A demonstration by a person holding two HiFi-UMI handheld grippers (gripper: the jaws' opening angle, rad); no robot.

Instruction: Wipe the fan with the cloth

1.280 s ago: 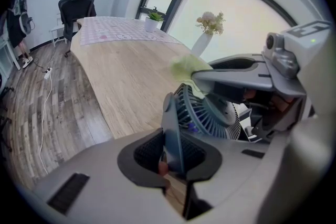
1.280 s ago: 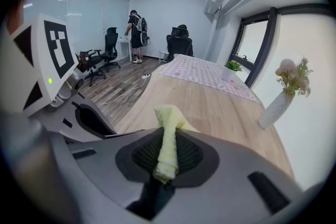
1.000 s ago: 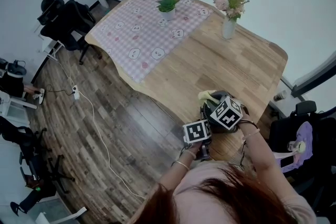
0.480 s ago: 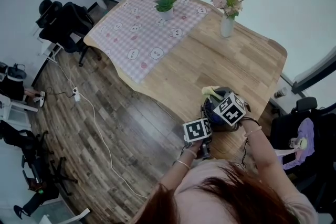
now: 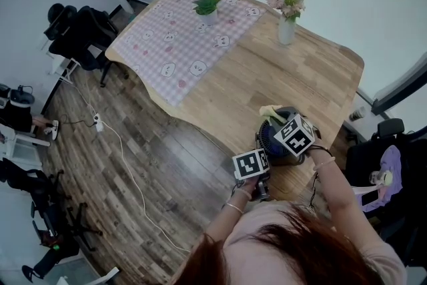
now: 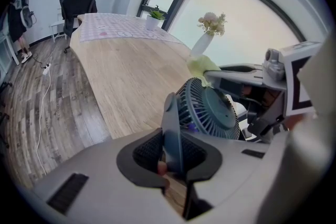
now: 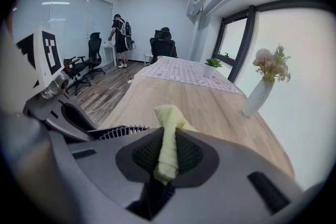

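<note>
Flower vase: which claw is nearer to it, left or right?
Right. The right claw, shut on the cloth, is at the fan's far side, toward the vase; the left claw grips the fan's stand on its near side.

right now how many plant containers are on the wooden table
2. A small white pot with a green plant on the pink checked tablecloth at the far end; a white vase of pink flowers on bare wood. None seems hidden.
</note>
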